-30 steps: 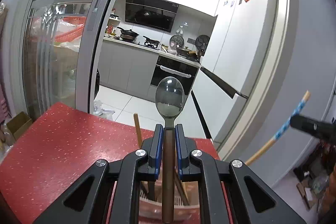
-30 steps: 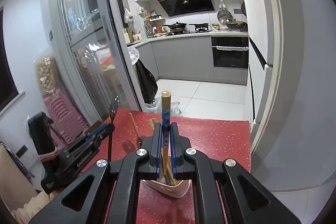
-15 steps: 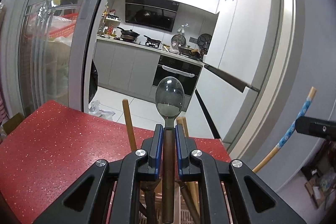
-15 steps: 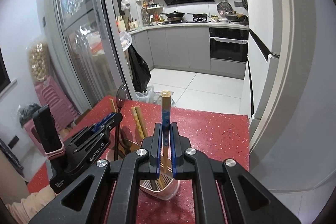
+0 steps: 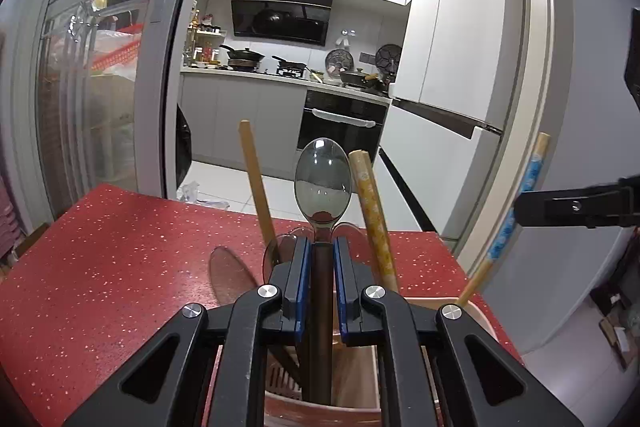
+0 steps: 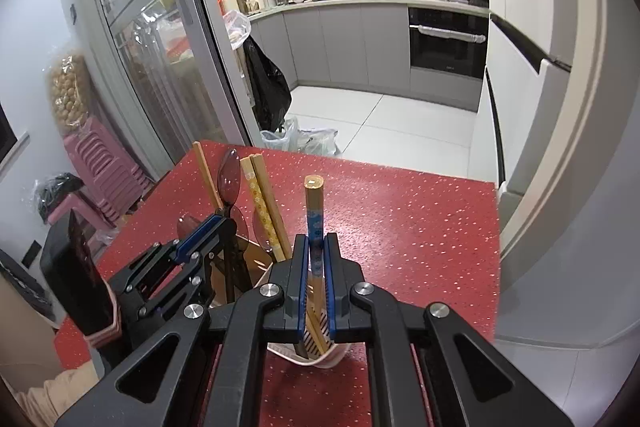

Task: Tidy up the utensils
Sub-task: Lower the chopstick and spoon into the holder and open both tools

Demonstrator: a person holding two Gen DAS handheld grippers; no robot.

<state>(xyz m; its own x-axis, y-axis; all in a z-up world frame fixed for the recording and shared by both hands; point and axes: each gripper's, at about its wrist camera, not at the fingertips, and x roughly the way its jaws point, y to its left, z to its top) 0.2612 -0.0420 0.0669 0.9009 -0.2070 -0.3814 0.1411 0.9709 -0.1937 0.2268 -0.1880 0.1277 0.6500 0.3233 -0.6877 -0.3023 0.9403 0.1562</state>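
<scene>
My left gripper [image 5: 322, 255] is shut on the dark handle of a spoon [image 5: 322, 183] with a smoky clear bowl pointing up. The handle's lower end reaches down into the pale pink utensil holder [image 5: 476, 311]. In that holder stand a plain wooden chopstick [image 5: 256, 187] and a yellow patterned one [image 5: 372, 215]. My right gripper [image 6: 316, 247] is shut on a blue-patterned chopstick [image 6: 314, 215], upright, its lower end inside the holder [image 6: 324, 357]. The left gripper [image 6: 204, 227] and its spoon [image 6: 229, 175] show at the left, beside the yellow chopsticks [image 6: 264, 203].
The holder stands on a red speckled table [image 6: 420, 227] near its front edge. Beyond the far edge lie a tiled kitchen floor and plastic bags [image 6: 308, 141]. A glass sliding door [image 5: 100, 87] is at the left, a white fridge wall [image 5: 460, 47] at the right. Pink stools [image 6: 108, 167] stand beside the table.
Both grippers have come down toward the holder. The standing chopsticks and other spoons have risen into the left view, and the blue chopstick's lower end has reached the holder's rim.
</scene>
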